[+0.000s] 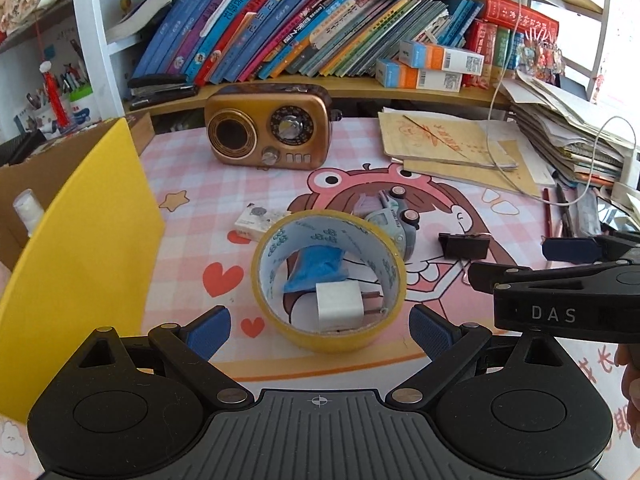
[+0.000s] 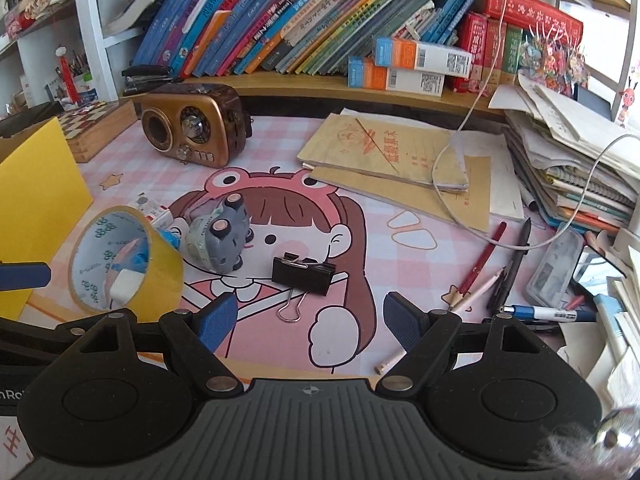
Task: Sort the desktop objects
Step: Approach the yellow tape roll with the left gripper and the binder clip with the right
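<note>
A yellow box wall (image 1: 80,240) hems nine o'clock, the tape roll (image 1: 329,280) stands on edge, hole toward the left gripper (image 1: 320,330), jaws spread; right gripper (image 2: 308,320), jaws spread, faces the binder clip (image 2: 303,274) lying crosswise on open desk (image 2: 420,264).

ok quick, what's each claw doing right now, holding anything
left claw: open, empty, the tape roll just ahead of it
right claw: open, empty, the binder clip just ahead of it
</note>
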`<state>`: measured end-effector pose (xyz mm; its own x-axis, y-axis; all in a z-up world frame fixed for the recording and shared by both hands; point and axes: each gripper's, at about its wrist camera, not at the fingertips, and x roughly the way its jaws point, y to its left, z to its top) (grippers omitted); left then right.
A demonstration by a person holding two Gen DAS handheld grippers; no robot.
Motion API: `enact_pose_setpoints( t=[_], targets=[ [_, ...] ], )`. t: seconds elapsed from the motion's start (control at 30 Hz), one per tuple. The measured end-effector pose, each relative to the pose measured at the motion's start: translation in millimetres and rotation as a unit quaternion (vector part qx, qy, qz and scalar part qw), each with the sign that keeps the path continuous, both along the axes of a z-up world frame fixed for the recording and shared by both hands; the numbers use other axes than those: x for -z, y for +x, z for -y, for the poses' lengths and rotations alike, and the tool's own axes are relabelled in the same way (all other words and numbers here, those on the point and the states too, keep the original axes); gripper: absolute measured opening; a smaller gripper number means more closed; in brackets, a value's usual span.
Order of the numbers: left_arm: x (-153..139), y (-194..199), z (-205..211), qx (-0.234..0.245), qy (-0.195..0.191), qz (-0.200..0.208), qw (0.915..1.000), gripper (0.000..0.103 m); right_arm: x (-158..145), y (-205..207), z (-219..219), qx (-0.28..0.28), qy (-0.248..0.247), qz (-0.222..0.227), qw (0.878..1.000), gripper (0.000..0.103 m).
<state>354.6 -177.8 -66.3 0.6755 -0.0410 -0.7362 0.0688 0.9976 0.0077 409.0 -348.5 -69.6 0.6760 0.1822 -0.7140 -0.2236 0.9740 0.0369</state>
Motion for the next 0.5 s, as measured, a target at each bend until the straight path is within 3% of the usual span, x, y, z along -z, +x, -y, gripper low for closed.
enact_pose_setpoints(
  t=[0.33,0.5],
  targets=[
    [10,27,4,0.011,0.006,-0.003,0.9999,0.098,6,22,7,0.011,0.006,-0.012,1.000,0.079],
    [10,30,2,0.021,-0.008,-0.005,0.9997,0.091,11,30,6,0.008,0.011,-0.019,1.000,0.079]
  ],
)
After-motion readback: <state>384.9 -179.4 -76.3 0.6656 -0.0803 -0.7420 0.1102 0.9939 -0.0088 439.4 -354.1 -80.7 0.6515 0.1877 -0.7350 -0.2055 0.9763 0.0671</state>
